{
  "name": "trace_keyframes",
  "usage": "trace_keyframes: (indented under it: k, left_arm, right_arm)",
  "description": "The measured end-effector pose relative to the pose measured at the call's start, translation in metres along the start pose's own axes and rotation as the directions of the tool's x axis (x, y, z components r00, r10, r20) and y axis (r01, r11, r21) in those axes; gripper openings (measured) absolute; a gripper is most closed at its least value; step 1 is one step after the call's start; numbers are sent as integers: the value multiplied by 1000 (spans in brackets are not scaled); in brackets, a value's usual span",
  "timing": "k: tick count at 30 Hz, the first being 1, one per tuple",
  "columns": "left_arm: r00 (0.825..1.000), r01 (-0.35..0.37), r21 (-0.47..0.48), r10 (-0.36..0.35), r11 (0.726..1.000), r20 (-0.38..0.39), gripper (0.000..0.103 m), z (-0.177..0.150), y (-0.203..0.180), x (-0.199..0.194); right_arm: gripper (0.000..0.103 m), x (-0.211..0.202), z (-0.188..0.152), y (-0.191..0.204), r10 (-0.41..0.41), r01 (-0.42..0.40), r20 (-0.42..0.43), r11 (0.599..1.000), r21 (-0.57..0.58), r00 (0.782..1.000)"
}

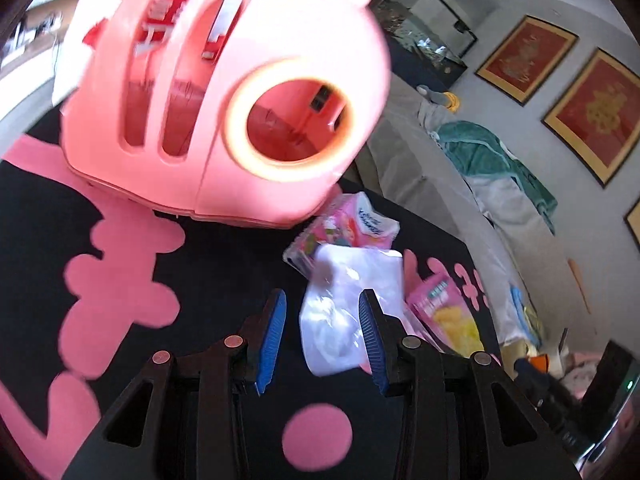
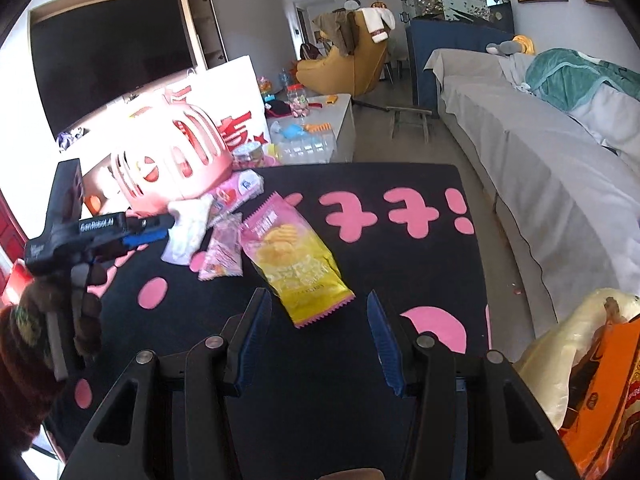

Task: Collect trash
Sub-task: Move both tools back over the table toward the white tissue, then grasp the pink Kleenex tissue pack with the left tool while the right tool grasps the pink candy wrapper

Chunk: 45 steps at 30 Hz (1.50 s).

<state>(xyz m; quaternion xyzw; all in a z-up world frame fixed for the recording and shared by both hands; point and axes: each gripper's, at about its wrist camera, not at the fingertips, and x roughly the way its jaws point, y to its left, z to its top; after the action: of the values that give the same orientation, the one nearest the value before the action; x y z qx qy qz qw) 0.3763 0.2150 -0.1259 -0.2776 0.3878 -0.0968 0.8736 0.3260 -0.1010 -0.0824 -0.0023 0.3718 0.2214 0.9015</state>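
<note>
On the black table (image 1: 224, 280) with pink shapes lies a small heap of litter. A crumpled white plastic wrapper (image 1: 340, 320) sits between the blue pads of my left gripper (image 1: 323, 294), which is open; the right pad overlaps the wrapper and the left pad is clear of it. A pink tissue packet (image 1: 356, 224) lies just beyond, and a pink slotted basket (image 1: 208, 92) looms behind. My right gripper (image 2: 318, 294) is open over the near corner of a yellow and pink chip bag (image 2: 296, 264). From the right wrist, the left gripper (image 2: 166, 228) reaches the white wrapper (image 2: 188, 232) beside a small pink wrapper (image 2: 222, 252).
A grey covered sofa (image 2: 540, 152) runs along the table's right side. An orange bag (image 2: 600, 392) with cream plastic stands at the near right. A white paper bag (image 2: 236, 92) stands behind the basket (image 2: 172, 164). A brown fuzzy sleeve (image 2: 28, 340) is at the left.
</note>
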Motion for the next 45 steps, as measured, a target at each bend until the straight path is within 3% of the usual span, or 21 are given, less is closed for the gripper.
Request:
trace_keyframes:
  k: [5,6,7,8,11,18,22,28,34,35,38,45]
  left_arm:
    - [996,69,-31,-71,997,-47,37,-1,2,16]
    - [997,58,-28,-59,998,-47,34,-2,-1,16]
    - [998,43,-23,-44,999,-49,19,-4,-3,15]
    - [998,36,-18,-37,999,-56,12,-5,-4,15]
    - [996,35,-6,-35,999,-76,6,-16,-8,6]
    - [992,-35,62,42,997,-121,5,-58,-8,-52]
    - [992,-74,83,82,994,-95,5,-78,0,-86]
    - [992,-123,86,126,989,-24,5,-82,13,-116]
    - [994,-109,57,110,992,-10,5,-81,32,-127]
    - [994,-107,51,107,993,-11,5,-82,35,-128]
    - [996,-93,30,93,995,-14,5,-83,41,-129]
    - [998,-70,-1,70,998,3,5,-83,50,-135]
  right_arm:
    - [47,8,0,-13,-10,11,-12,1000,26,1000]
    - [47,10,0,-14,-7,7,-17,1000,29,1000]
    - [47,12,0,-13,-1,1,-23,1000,25,1000]
    - [47,13,0,-12,3,-2,-27,1000,17,1000]
    - [47,16,4,1,20,-21,-31,999,-30,999]
    - [46,35,25,53,60,-65,-29,976,-207,998]
    - [37,62,45,80,58,-69,-48,956,-284,997]
    - [37,115,90,97,115,-123,-95,988,-88,989]
    - [37,177,112,103,72,-72,-160,997,6,984]
    - [35,184,112,102,77,-75,-186,997,21,980]
    - [15,182,104,103,78,-81,-206,997,-8,976]
    - [14,127,47,115,155,-201,-305,972,-123,940]
